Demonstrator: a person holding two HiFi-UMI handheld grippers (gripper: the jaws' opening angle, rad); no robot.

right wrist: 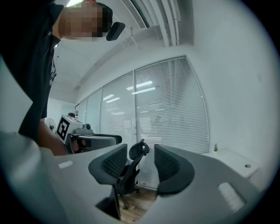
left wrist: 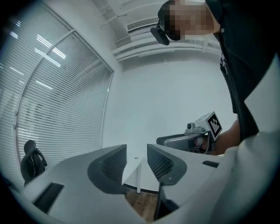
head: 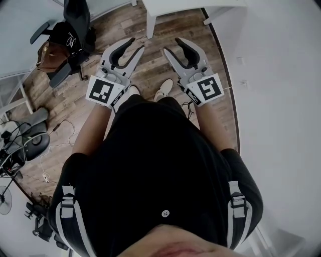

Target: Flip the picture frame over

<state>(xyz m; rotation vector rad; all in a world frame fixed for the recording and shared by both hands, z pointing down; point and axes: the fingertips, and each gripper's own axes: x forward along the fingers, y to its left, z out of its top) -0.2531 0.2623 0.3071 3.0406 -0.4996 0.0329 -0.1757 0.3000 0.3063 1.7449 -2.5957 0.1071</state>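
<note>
As viewed from above: wood floor [head: 150,70], chair [head: 70,35] upper left
Left gripper [head: 136,44]: upper centre, jaws spread, empty
Right gripper [head: 171,45]: likewise spread, empty

Over the middle of the floor [head: 150,75]: left gripper [head: 137,44] and right gripper [head: 170,45], side by side, apart, both level (shoes [head: 163,90] just below, between the two). Toward the floor's far left corner: chair [head: 70,35]. At the far edge, ahead of both grippers: table [head: 170,10]. Along the left edge: cables [head: 60,133], with fan [head: 5,201] near the near left corner. Along the right edge: wall [head: 281,100]. Behind the chair, in the right gripper view: blinds [right wrist: 170,109].
</note>
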